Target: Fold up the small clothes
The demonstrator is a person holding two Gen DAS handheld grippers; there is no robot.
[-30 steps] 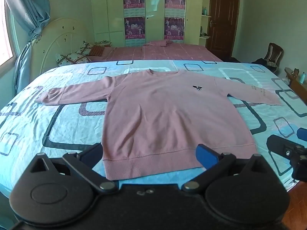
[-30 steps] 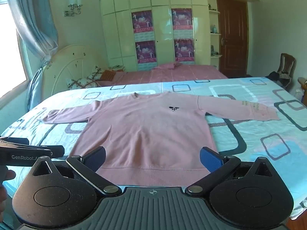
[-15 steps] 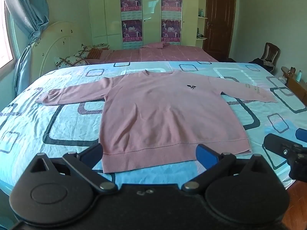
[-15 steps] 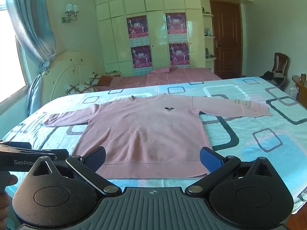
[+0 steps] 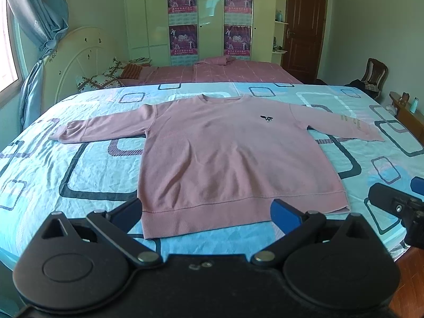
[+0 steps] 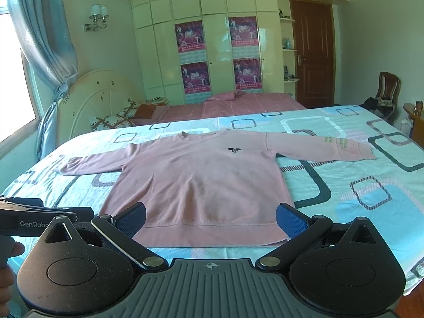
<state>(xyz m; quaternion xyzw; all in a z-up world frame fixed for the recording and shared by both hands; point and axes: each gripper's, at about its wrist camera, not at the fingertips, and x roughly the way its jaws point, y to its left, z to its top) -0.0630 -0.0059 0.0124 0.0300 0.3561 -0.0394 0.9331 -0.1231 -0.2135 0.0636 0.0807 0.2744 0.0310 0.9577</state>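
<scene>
Sweatshirt [image 5: 228,156] lies flat; each hand-held gripper [image 5: 206,213] [image 6: 210,218] gapes wide, empty.

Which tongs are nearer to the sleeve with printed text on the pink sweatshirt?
Right, probably. The right tongs face the hem's middle-right part, the left tongs its left part; the pink long-sleeved sweatshirt has its printed sleeve stretching right.

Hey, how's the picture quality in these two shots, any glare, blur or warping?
Left wrist view: sharp, daylit, fisheye bends the bed edges; sweatshirt evenly lit. Right wrist view: the window is blown out white, wardrobe doors show sheen, corners vignetted.
</scene>
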